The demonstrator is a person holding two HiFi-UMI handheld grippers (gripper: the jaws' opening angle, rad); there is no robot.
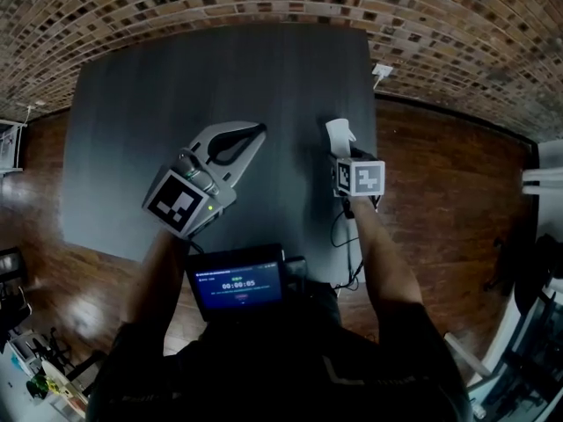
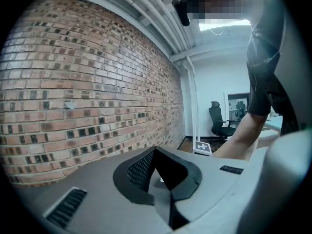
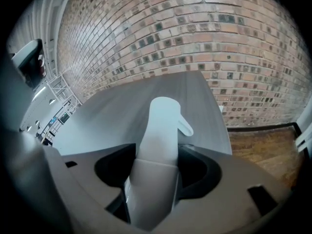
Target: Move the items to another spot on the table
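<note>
The right tongs (image 3: pixel 157 156) are clamped on a white bottle (image 3: pixel 162 128). In the right gripper view the bottle fills the gap between the two jaws, touching both. Its rounded top and small side spout stick out past the jaw tips toward the far brick wall (image 3: pixel 195 28).

From the head view, the bottle (image 1: pixel 338 136) is over the right part of the dark grey table (image 1: pixel 176 95), near the right edge and about midway between near and far. Whether its base rests on the table or hangs just above it cannot be told.

The left tongs (image 1: pixel 256 133) are over the middle of the table, left of the bottle and well apart from it. They point far and to the right. Their jaws meet at the tips, leaving only the dark oval hollow behind them, and nothing is held. The left gripper view shows the same closed jaws, with the brick wall at left and an office chair (image 2: pixel 219 119) far off.

A small screen (image 1: pixel 238 284) sits at the near edge of the table, between the person's arms. A thin cable (image 1: pixel 349 236) trails on the table below the right tongs. Wood floor (image 1: pixel 440 200) lies right of the table.
</note>
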